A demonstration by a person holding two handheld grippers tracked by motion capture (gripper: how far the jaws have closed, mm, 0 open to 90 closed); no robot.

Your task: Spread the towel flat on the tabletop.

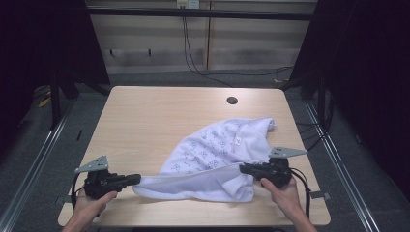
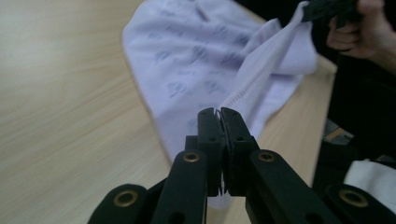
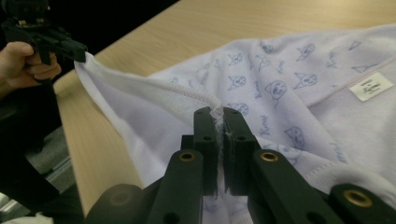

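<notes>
A white garment printed with small blue cat faces lies on the right half of the wooden bench, toward its near edge. Its near hem is stretched taut between the two grippers, so the long axis of that edge runs left to right, parallel to the near edge of the bench. The rest of the cloth trails away to the far right, where a bunched corner lies, and a small white label faces up.

The left gripper sits at the near left, its fingers closed on the left end of the hem. The right gripper sits at the near right, its fingers clamped on a pinch of hem fabric. The hem between them is lifted slightly off the bench.
</notes>
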